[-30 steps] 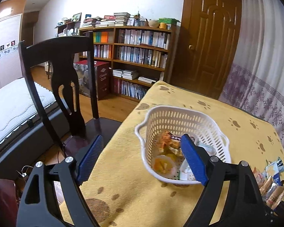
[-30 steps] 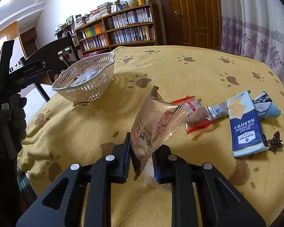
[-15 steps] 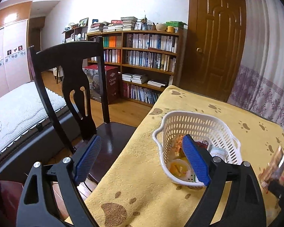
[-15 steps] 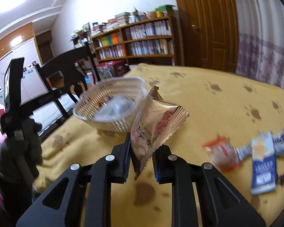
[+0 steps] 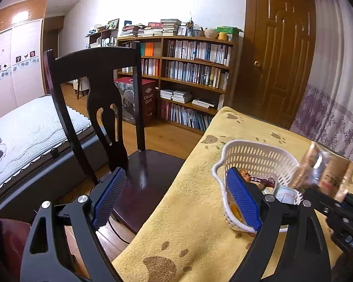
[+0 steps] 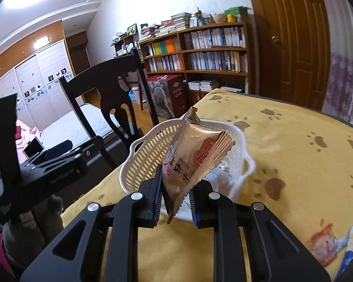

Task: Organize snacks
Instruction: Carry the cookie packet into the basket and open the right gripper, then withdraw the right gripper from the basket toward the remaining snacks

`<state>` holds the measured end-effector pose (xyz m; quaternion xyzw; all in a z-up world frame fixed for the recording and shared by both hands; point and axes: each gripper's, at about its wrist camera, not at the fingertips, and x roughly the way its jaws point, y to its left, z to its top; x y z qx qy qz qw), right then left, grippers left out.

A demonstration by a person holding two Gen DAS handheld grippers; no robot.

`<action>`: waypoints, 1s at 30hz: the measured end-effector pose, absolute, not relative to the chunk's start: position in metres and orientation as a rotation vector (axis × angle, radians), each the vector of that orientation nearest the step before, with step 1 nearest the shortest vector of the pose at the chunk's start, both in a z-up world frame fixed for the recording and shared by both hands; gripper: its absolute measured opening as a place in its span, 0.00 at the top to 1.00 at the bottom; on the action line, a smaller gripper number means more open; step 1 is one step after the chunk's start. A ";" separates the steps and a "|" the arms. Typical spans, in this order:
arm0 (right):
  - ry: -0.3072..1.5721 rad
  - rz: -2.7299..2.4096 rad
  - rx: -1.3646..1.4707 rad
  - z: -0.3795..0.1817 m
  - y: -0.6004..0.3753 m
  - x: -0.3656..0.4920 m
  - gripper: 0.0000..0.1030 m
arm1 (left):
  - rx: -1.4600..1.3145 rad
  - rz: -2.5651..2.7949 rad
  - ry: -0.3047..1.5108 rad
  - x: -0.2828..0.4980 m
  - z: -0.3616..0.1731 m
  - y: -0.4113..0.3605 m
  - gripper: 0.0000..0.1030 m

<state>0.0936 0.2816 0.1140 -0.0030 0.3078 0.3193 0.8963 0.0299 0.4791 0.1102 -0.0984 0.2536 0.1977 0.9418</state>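
Jaws: right gripper (image 6: 175, 198) clamped the gold snack packet (image 6: 193, 157), left gripper (image 5: 176, 198) gaped empty. Delivery step; white basket (image 6: 141, 155) waited at twelve o'clock, calling for release over it.

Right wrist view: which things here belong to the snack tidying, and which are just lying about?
Job:
right gripper
tan snack packet
white basket
loose snacks

Lying about:
chair
bookshelf
red box
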 end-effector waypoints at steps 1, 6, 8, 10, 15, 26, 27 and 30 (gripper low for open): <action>0.642 0.665 -0.010 0.113 0.286 0.096 0.81 | -0.203 0.406 0.518 0.030 0.110 0.481 0.14; 0.678 0.682 -0.016 0.104 0.306 0.109 0.81 | -0.213 0.425 0.516 0.029 0.109 0.489 0.14; 0.690 0.690 -0.014 0.101 0.312 0.114 0.81 | -0.222 0.434 0.516 0.028 0.109 0.494 0.14; 0.693 0.693 -0.021 0.100 0.318 0.116 0.80 | -0.225 0.446 0.515 0.028 0.109 0.497 0.14; 0.704 0.700 -0.035 0.097 0.331 0.119 0.80 | -0.224 0.451 0.515 0.028 0.108 0.499 0.14; 0.697 0.718 -0.005 0.099 0.325 0.115 0.74 | -0.231 0.455 0.511 0.028 0.110 0.500 0.14; 0.698 0.720 0.001 0.099 0.323 0.114 0.74 | -0.230 0.453 0.509 0.028 0.111 0.499 0.14; 0.702 0.720 0.022 0.098 0.314 0.109 0.74 | -0.225 0.446 0.507 0.028 0.112 0.495 0.14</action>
